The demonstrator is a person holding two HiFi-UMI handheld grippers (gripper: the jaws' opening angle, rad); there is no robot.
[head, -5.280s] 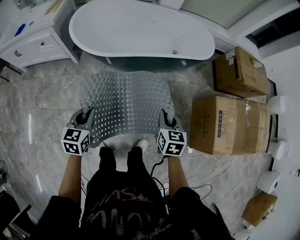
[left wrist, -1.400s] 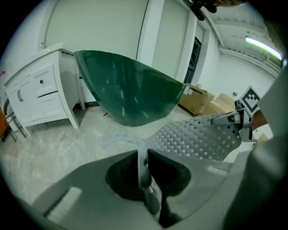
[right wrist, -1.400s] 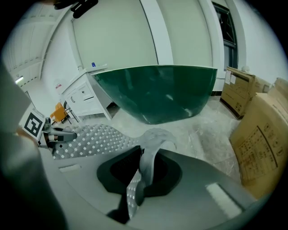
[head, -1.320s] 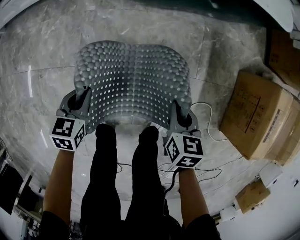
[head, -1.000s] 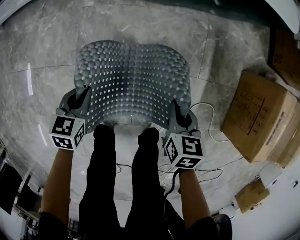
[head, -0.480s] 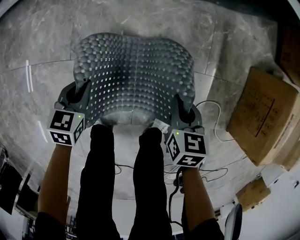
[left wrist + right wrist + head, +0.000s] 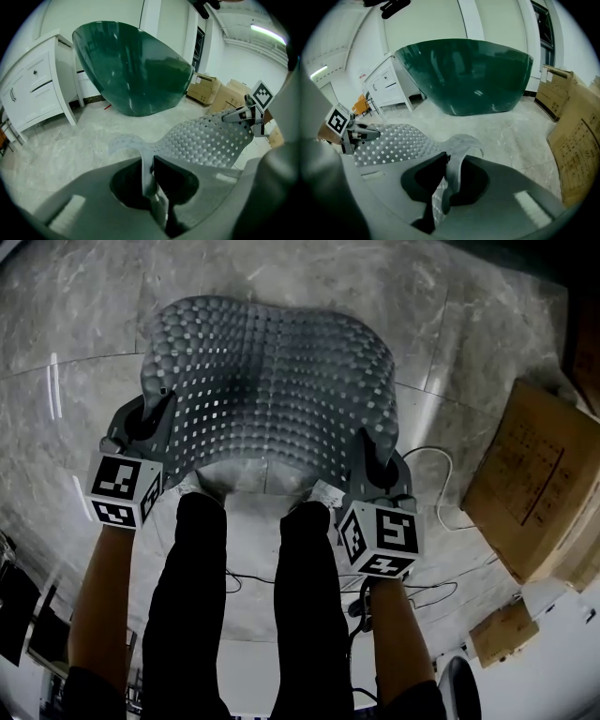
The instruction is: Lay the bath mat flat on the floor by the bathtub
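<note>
Part of mat point(image 7: 272, 381) probably behind legs point(image 7: 199, 596)

A grey, bumpy bath mat point(image 7: 267, 381) with small holes hangs bowed over the marble floor point(image 7: 75, 324). The left hand-held gripper point(image 7: 155, 409) and the right hand-held gripper point(image 7: 370, 442) each hold a near corner. Black-trousered legs point(image 7: 197, 587) stand between them, and a cardboard box point(image 7: 534, 484) lies to the right.

Box point(image 7: 530, 493) cut off at rt edge, mat point(image 7: 267, 381) corners hidden (head view)

The bath mat point(image 7: 272, 381) stretches between left hand-held gripper point(image 7: 153, 418) and right hand-held gripper point(image 7: 375, 451), bathtub point(image 7: 131, 70) beyond it.
</note>
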